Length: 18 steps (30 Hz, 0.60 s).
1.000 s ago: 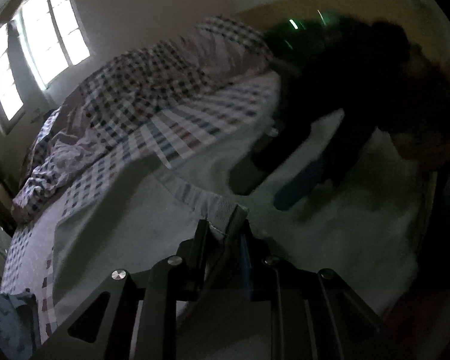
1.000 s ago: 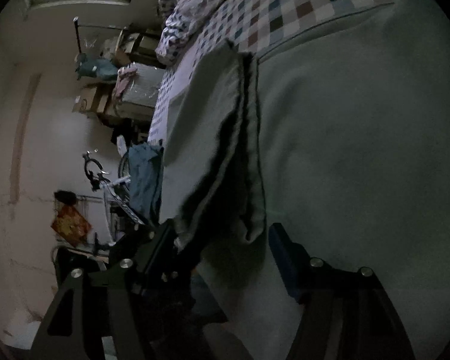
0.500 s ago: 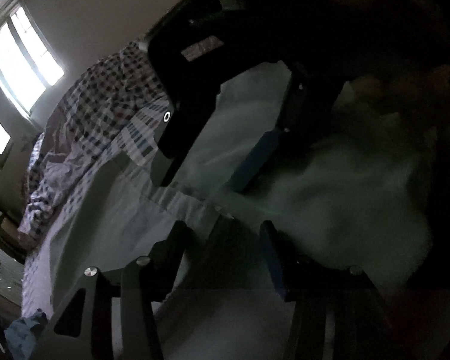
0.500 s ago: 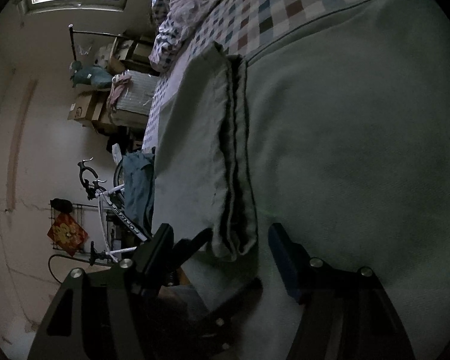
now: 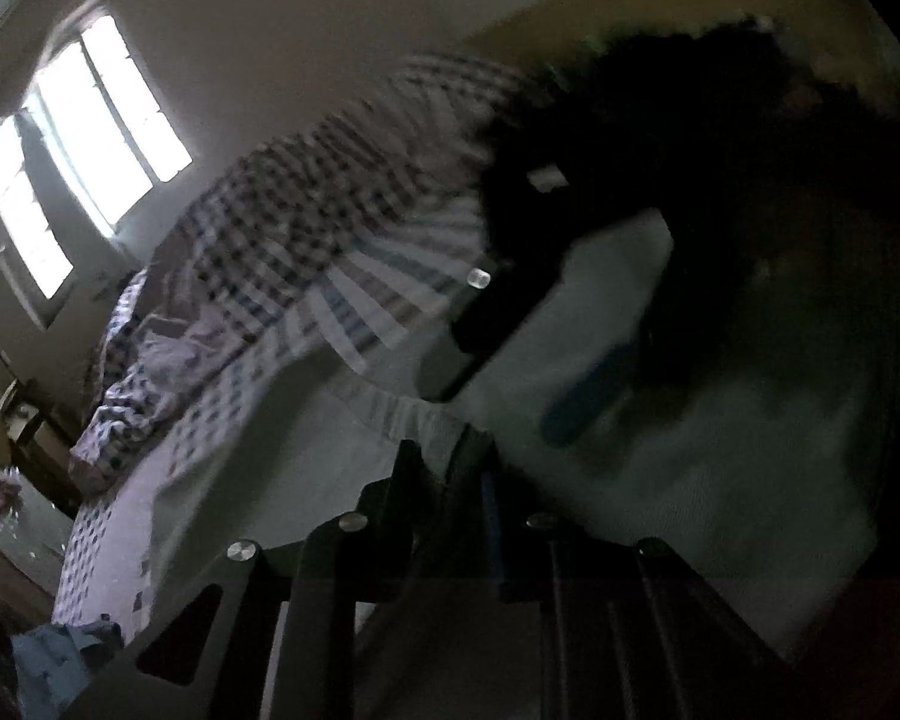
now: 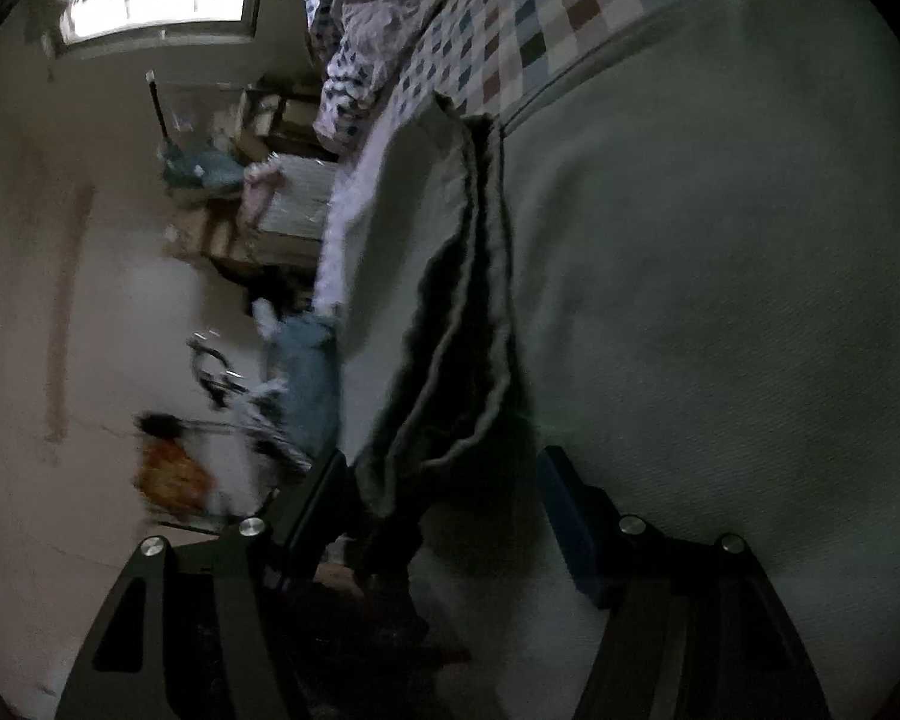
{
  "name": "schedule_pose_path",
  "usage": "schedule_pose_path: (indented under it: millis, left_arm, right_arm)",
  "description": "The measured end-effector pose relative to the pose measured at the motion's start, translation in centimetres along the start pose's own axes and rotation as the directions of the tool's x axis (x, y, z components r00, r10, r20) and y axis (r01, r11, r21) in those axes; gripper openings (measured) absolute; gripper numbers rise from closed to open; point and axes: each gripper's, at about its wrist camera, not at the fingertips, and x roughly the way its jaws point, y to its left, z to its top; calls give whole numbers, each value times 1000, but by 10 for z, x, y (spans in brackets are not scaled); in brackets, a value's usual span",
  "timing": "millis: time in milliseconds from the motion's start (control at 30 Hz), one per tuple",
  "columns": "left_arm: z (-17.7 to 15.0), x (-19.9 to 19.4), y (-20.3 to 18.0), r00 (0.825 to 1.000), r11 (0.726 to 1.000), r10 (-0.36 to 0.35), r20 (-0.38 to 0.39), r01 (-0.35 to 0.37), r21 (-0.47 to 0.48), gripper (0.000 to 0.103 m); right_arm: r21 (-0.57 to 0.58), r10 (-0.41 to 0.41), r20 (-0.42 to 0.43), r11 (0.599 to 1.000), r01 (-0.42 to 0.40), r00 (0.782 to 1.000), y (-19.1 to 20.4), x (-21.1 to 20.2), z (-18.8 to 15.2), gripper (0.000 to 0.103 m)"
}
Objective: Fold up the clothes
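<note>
While the left gripper (image 5: 450,468) pinches the garment's (image 5: 720,480) edge, the right gripper (image 6: 444,498) gapes wide around its folded hem (image 6: 480,300) running straight ahead.

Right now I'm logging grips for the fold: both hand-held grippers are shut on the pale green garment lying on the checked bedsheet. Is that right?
Not quite. The left hand-held gripper is shut on the pale green garment, but the right hand-held gripper is open, its fingers spread either side of the garment's folded edge, as the right wrist view shows. The checked bedsheet part holds.
</note>
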Motion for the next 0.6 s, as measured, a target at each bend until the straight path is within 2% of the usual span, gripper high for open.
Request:
schedule_pose_path:
  millis: [67, 233, 300, 367, 500, 600]
  left_arm:
    - [2, -4, 6, 1000, 1000, -3, 14, 3, -20, 18]
    - [0, -7, 2, 1000, 1000, -23, 8, 23, -20, 18]
    - [-2, -6, 1, 1000, 999, -27, 2, 27, -18, 18]
    - [-4, -4, 1, 1000, 1000, -16, -2, 16, -5, 18]
    - [-8, 1, 0, 999, 1000, -25, -29, 25, 3, 19]
    - [-11, 10, -11, 996, 998, -48, -74, 50, 32, 20]
  right_arm:
    - [36, 63, -9, 997, -63, 998, -2, 6, 0, 72]
    - [69, 115, -49, 991, -111, 992, 1, 36, 5, 72]
    - [80, 103, -59, 992, -98, 993, 1, 48, 7, 72]
    - [54, 48, -76, 998, -44, 996, 4, 52, 7, 71]
    - [-34, -47, -71, 998, 45, 996, 18, 41, 6, 71]
    - [-31, -72, -37, 997, 71, 997, 16, 26, 6, 71]
